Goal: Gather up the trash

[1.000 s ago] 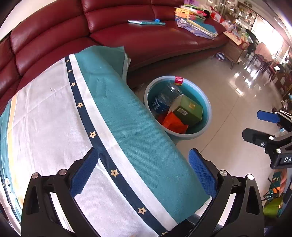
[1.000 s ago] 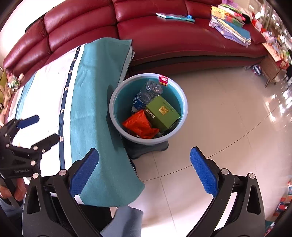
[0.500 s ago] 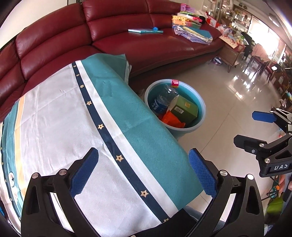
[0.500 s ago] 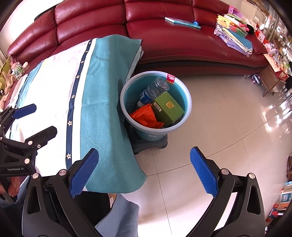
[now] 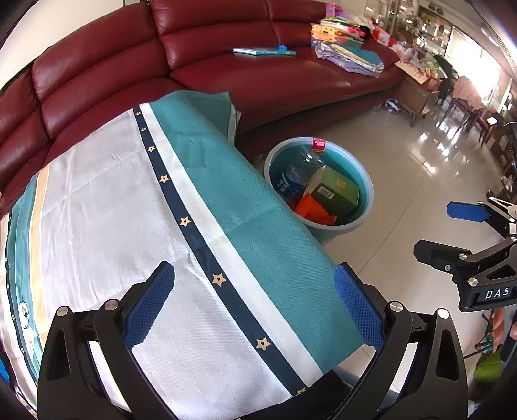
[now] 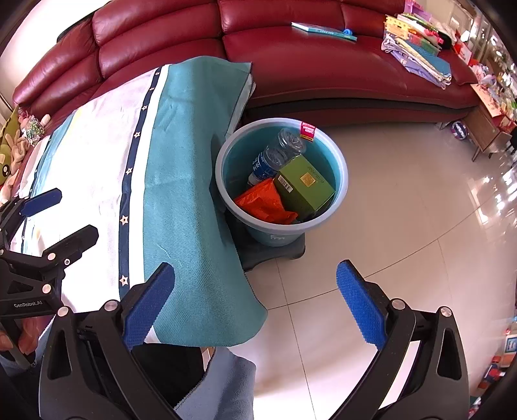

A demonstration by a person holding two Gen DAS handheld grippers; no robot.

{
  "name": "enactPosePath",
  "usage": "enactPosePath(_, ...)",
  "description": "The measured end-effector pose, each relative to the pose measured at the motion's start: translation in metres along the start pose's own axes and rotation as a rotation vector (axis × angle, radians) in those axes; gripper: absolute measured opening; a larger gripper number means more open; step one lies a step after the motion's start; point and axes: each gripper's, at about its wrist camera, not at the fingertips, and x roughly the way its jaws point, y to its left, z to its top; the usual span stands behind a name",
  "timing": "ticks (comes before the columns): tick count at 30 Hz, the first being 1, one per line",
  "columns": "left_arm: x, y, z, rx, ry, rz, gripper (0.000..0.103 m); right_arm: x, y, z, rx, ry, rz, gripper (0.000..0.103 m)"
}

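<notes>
A light blue bin [image 6: 336, 163] stands on the tiled floor beside the cloth-covered table; it also shows in the left wrist view [image 5: 365, 206]. Inside lie a clear plastic bottle [image 6: 278, 153], a green box [image 6: 303, 187] and an orange wrapper [image 6: 265, 203]. My left gripper [image 5: 255, 307] is open and empty above the tablecloth [image 5: 129, 210]. My right gripper [image 6: 255, 300] is open and empty, over the table's edge and the floor, short of the bin. Each gripper shows in the other's view, the right [image 5: 452, 232] and the left [image 6: 61, 219].
A red leather sofa [image 6: 323, 61] curves behind the table and bin, with a book [image 6: 323, 30] and a pile of papers and cloths [image 6: 416, 48] on it. A wooden side table [image 5: 416, 97] stands at the far right. A dark stand [image 6: 274, 255] sits under the bin.
Both grippers have drawn back and up from the bin, which looks smaller and farther now. Both stay open and empty.
</notes>
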Motion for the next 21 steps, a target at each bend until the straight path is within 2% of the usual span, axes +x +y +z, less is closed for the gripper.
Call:
enactPosePath(10,0.005,0.013,0.001,-0.054,0.002,-0.033,0.099,0.005,0.001,0.002,0.0,0.007,0.0,0.096)
enactPosePath(15,0.006,0.013,0.001,-0.05,0.0,0.003,0.099,0.007,0.002,0.004,-0.002,0.008,0.003,0.096)
enactPosePath(21,0.007,0.013,0.0,-0.045,0.009,0.008,0.099,0.008,0.004,0.006,-0.008,0.009,0.0,0.096)
